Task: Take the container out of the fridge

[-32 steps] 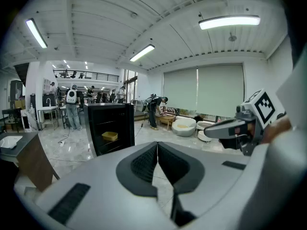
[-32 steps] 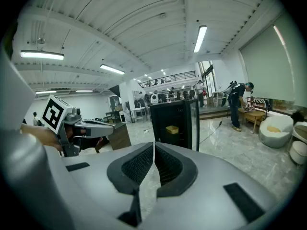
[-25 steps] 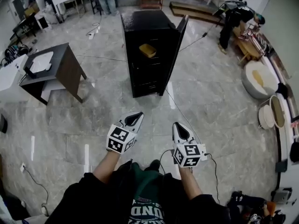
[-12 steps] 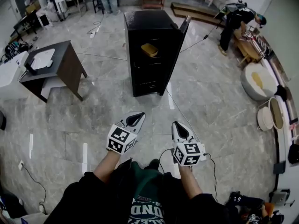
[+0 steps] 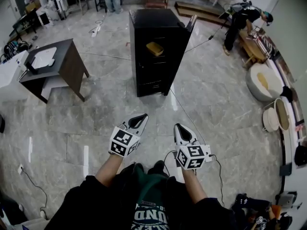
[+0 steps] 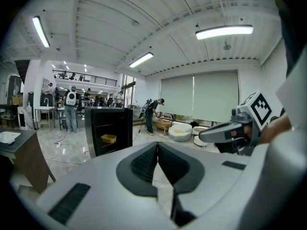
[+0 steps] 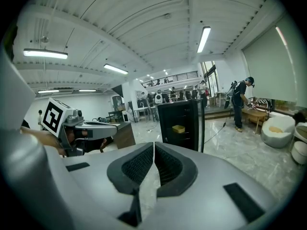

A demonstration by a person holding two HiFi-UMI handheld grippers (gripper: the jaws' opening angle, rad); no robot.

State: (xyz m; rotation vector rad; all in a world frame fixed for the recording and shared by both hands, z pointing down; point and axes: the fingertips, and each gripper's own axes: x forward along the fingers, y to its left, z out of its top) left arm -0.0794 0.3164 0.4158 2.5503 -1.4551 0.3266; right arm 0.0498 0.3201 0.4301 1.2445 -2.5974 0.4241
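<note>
Container [image 5: 154, 48]: small, shallow yellow tub w/ rounded corners, prob. plastic, on an upper shelf inside the fridge [image 5: 153, 19]. The fridge is a tall, glossy black box and its door [image 5: 188, 27] hangs open at its right side. Left gripper [image 5: 142, 116] and right gripper [image 5: 176, 126] are both well short of the fridge and point toward it. Jaws on each are pressed together w/ nothing between them; the pads are dark and ribbed, the shells smooth grey.

The step looks like the approach. Come in square to the fridge's open front, spread one gripper before reaching, go in level w/ the shelf, pinch the tub's near rim and stay clear of the door edge. The floor [image 5: 220, 104] before the fridge is polished grey marble, prob. slick, w/ a thin cable [image 5: 184, 114] across it, so watch your footing. A dark bench [image 5: 53, 61] stands left of the fridge.
</note>
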